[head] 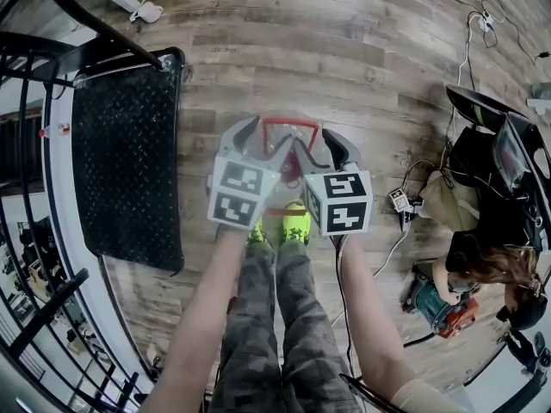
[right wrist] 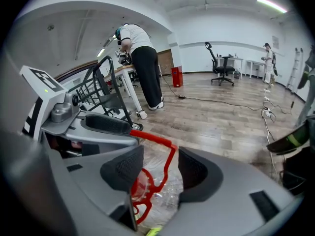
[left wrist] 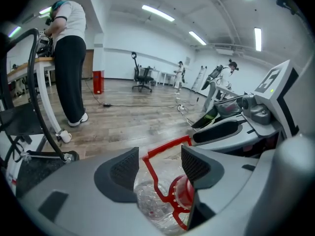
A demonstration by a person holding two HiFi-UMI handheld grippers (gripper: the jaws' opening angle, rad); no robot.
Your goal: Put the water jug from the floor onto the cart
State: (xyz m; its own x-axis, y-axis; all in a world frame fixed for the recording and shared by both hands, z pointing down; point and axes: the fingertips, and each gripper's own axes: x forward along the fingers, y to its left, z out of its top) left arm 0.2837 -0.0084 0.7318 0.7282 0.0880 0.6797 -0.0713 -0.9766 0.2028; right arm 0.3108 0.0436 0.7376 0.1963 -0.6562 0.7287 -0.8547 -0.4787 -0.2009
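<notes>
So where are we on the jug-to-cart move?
Done: nothing yet; the water jug sits on the floor. In hand: left gripper and right gripper are both down at its red handle, jaws apart, the handle between them but not clamped. Left: close on the handle, lift, and set the jug on the cart.

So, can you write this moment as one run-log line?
left gripper: open, over handle | right gripper: open, over handle | jug: on floor, ungripped
</notes>
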